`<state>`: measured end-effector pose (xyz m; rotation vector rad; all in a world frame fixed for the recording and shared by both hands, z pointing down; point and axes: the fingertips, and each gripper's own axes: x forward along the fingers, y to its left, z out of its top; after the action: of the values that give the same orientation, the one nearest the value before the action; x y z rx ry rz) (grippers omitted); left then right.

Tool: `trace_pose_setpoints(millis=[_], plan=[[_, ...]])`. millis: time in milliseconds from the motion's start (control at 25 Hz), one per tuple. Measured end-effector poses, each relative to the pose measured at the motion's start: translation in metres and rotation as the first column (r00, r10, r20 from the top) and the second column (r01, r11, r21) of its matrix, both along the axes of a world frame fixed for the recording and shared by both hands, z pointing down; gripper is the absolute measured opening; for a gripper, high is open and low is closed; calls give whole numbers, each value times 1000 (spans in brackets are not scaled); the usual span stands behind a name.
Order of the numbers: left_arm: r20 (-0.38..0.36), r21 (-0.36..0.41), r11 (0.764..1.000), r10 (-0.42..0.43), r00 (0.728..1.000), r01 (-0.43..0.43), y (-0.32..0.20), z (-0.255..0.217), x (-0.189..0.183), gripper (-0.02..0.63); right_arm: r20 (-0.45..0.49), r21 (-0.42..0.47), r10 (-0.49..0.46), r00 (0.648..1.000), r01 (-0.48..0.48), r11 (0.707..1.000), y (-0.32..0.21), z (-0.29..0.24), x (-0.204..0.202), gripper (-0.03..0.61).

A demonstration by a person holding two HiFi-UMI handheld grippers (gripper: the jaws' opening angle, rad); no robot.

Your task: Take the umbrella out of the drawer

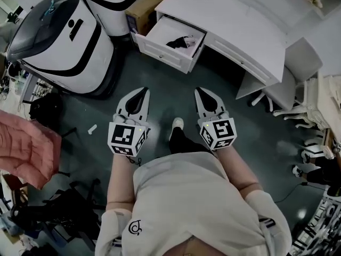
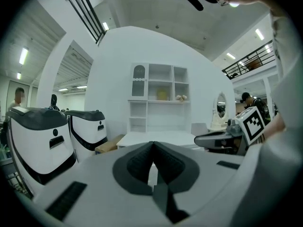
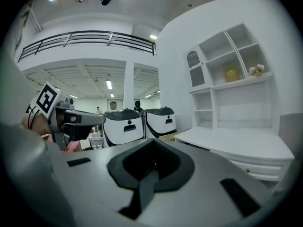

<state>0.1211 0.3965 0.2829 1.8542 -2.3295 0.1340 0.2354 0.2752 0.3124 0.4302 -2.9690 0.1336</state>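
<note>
Step in hand: approach to the drawer; no contact with anything yet.

- Left tool (image 1: 139, 96): clenched, nothing in it. In the left gripper view the two pads meet in a closed seam (image 2: 152, 148) with only the room beyond.
- Right tool (image 1: 204, 96): also clenched and empty; its pads meet in the right gripper view (image 3: 151, 163).
- Both tools are held side by side at mid-frame in the head view, pointing toward the top of the frame. They are over bare floor, with the person's shoe (image 1: 177, 124) between them.
- Drawer (image 1: 160, 49): pulled open at upper centre, hanging out from the left end of the white surface (image 1: 234, 20).
- Umbrella (image 1: 181, 42): judged to be the dark bundle with a pale pink part lying toward the right side of the drawer. Too small to confirm shape or handle. Well apart from both tools.
- Two white machines with black trim (image 1: 58, 36) stand at upper left, near the drawer's left side.

How to do it well (judgement):
- Close in from the drawer's open front, keeping clear of the machines.
- Release one tool before it enters the drawer.
- Bring it down over the bundle's narrow axis, not its end.
- Grip mid-length so it lifts level and clears the drawer's front wall.
- Keep the other tool free to steady the drawer front if it shifts.
</note>
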Motion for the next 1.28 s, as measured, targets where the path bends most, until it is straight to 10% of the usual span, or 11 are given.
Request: trace_pose_setpoints(millis=[720, 1280], plan=[[-11, -96, 989, 114, 993, -114, -229, 36, -108, 12, -37, -25, 60, 998, -61, 998, -214, 24, -107, 6], [-27, -197, 875, 446, 895, -442, -365, 85, -186, 12, -68, -42, 236, 969, -239, 970, -283, 44, -180, 6]])
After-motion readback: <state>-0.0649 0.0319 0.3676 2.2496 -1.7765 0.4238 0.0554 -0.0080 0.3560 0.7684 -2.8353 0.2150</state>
